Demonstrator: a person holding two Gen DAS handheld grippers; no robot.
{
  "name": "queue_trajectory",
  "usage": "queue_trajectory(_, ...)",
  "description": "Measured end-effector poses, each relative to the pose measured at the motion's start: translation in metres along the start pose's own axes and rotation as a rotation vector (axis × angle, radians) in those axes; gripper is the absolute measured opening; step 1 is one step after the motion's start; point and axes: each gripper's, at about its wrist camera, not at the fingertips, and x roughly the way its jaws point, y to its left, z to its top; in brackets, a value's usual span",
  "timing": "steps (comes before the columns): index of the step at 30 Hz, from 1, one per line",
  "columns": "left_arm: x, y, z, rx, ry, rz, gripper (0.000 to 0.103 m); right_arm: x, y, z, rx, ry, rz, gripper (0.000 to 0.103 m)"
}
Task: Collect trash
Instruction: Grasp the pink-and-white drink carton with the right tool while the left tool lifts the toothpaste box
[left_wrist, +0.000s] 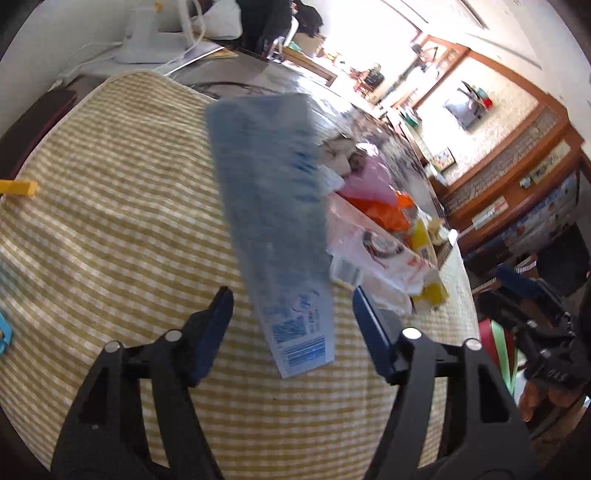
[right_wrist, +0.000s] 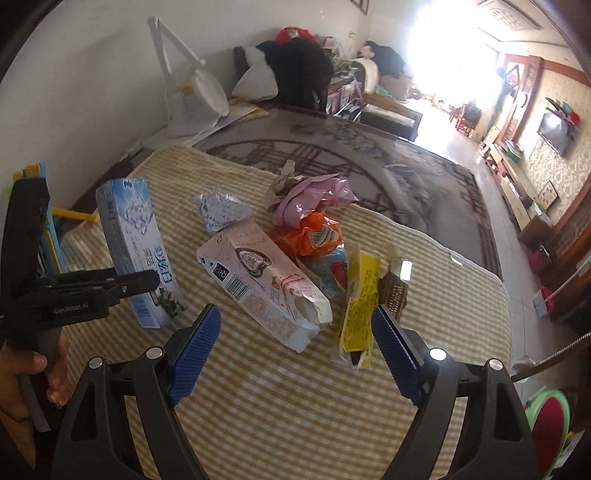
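Left tool (left_wrist: 291, 306) jaws stand apart with the blue-white carton (left_wrist: 269, 206) in the gap between them; pads are not pressing on it, and the carton is motion-blurred in the left wrist view. From the right wrist view that same carton (right_wrist: 133, 240) stands tilted near the left edge of the table (right_wrist: 258, 406), which is covered by a yellow checked cloth, with the left tool's black frame (right_wrist: 74, 291) in front of it and a hand (right_wrist: 33, 373) on its grip. Right tool (right_wrist: 295, 328) is wide, nothing between its blue pads, hovering over the near part of the table, with the trash pile just beyond its tips. Count of trash items: one blue-white carton, one pink-white carton (right_wrist: 266, 284) lying on its side with a torn open end, one yellow wrapper (right_wrist: 360, 306) beside the right pad, one brown wrapper (right_wrist: 397, 291) touching the yellow one, one orange packet (right_wrist: 314, 236), one pink bag (right_wrist: 314, 199), one crumpled silver-white paper (right_wrist: 218, 210). The pile sits mid-table, toward the cloth's far edge. No bin or container is visible. A white desk lamp (right_wrist: 199, 85) stands at the far left corner.
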Motion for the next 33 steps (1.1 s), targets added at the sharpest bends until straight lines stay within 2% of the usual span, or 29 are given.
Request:
queue_trajectory(3, 0.008, 0.014, 0.005, -0.073, -0.017, 0.01, 0.078, 0.03, 0.006, 0.013, -0.091, 0.078, 0.022, 0.081)
queue_trajectory(6, 0.013, 0.032, 0.007, -0.166, -0.022, 0.009, 0.082, 0.052, 0.013, 0.021, -0.184, 0.134, 0.016, 0.081)
queue_trajectory(10, 0.012, 0.058, 0.008, -0.305, -0.055, -0.017, 0.083, 0.081, 0.016, 0.031, -0.214, 0.213, 0.059, 0.081)
queue_trajectory(13, 0.009, 0.064, 0.009, -0.343, -0.069, -0.05, 0.083, 0.105, 0.017, 0.038, -0.208, 0.287, 0.083, 0.081)
queue_trajectory(16, 0.011, 0.059, 0.01, -0.324, -0.068, -0.058, 0.083, 0.125, 0.019, 0.039, -0.19, 0.347, 0.107, 0.08)
queue_trajectory(19, 0.016, 0.052, 0.013, -0.306, -0.073, -0.037, 0.083, 0.132, 0.024, 0.035, -0.206, 0.36, 0.072, 0.078)
queue_trajectory(21, 0.021, 0.05, 0.016, -0.302, -0.074, -0.028, 0.083, 0.131, 0.023, 0.031, -0.195, 0.351, 0.072, 0.064)
queue_trajectory(22, 0.022, 0.049, 0.017, -0.298, -0.074, -0.018, 0.083, 0.128, 0.021, 0.03, -0.179, 0.338, 0.078, 0.048)
queue_trajectory(25, 0.025, 0.045, 0.019, -0.263, -0.086, 0.03, 0.083, 0.116, 0.014, 0.02, -0.097, 0.329, 0.147, 0.038)
queue_trajectory(29, 0.031, 0.033, 0.022, -0.175, -0.072, 0.091, 0.083, 0.097, 0.01, 0.001, -0.004, 0.315, 0.214, 0.033)
queue_trajectory(30, 0.032, 0.031, 0.022, -0.156, -0.066, 0.103, 0.082, 0.091, 0.008, -0.006, 0.033, 0.317, 0.237, 0.033)
queue_trajectory(33, 0.033, 0.03, 0.02, -0.129, -0.058, 0.116, 0.065, 0.069, 0.006, -0.031, 0.114, 0.312, 0.278, 0.034)
